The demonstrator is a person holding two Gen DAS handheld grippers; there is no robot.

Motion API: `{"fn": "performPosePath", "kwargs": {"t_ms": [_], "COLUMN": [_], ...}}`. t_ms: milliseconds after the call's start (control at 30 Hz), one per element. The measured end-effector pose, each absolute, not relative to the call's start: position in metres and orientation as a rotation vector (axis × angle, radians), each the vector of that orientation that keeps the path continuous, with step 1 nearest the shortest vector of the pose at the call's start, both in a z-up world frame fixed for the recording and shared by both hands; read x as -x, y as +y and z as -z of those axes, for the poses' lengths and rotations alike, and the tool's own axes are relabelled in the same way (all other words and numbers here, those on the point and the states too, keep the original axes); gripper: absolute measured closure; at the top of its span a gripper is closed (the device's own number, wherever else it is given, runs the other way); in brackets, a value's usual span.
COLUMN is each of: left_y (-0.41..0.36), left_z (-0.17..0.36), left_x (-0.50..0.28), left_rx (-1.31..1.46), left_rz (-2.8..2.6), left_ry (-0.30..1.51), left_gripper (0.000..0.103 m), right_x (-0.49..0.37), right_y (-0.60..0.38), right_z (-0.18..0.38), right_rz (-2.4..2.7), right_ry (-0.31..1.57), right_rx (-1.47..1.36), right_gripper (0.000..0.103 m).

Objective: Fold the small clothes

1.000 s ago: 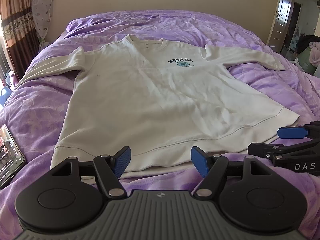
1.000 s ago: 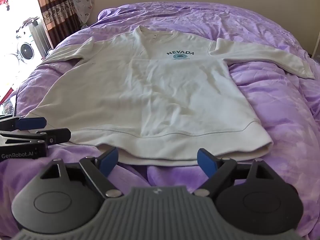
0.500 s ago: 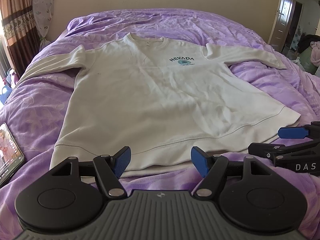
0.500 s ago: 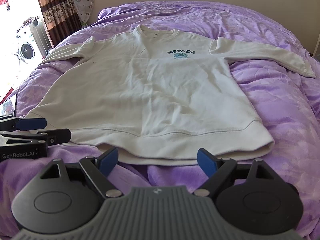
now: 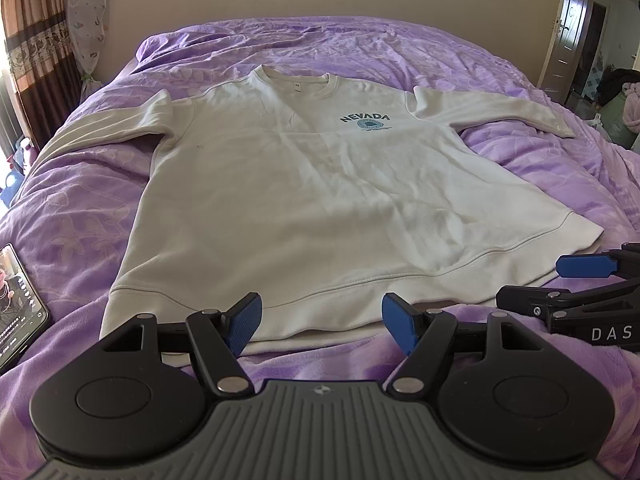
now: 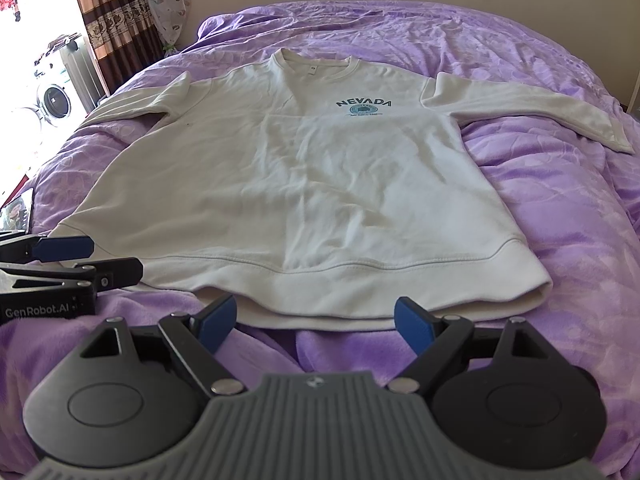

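Note:
A cream long-sleeved sweatshirt (image 5: 320,200) with a blue NEVADA print lies flat, front up, on the purple bedspread (image 5: 80,216), sleeves spread to both sides. It also shows in the right wrist view (image 6: 320,184). My left gripper (image 5: 322,322) is open and empty, just short of the hem near its left half. My right gripper (image 6: 316,320) is open and empty, just short of the hem near its right half. Each gripper shows at the edge of the other's view, the right one (image 5: 576,280) and the left one (image 6: 80,258).
A lit phone (image 5: 16,300) lies on the bedspread left of the hem. A curtain (image 6: 116,16) and washing machine (image 6: 52,100) stand at the left, a door (image 5: 568,20) at the right, and a wall behind the bed.
Both grippers have risen or tilted slightly, so the sweatshirt sits a little lower in each view. Jaws stay open and the sweatshirt has not moved.

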State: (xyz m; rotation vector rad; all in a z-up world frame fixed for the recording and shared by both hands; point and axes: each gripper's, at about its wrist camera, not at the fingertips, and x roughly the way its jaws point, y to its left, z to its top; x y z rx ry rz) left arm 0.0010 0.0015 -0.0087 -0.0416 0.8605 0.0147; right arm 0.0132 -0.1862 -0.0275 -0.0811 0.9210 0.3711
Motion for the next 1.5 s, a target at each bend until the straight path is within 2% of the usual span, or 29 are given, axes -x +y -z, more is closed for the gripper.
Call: {"fn": "performPosePath", "kwargs": {"t_ms": [1500], "left_y": [0.0003], "left_z": [0.0081], "left_x": [-0.0021], "left_rx": [0.039], "left_rz": [-0.015], "left_ry": [0.864], "left_gripper": [0.022], "right_x": [-0.0154], "right_y": [-0.1868], "right_z": [0.0293], "right_rz": [-0.379], "right_ry": [0.93], "right_rx": [0.073], "right_gripper": [0.021]}}
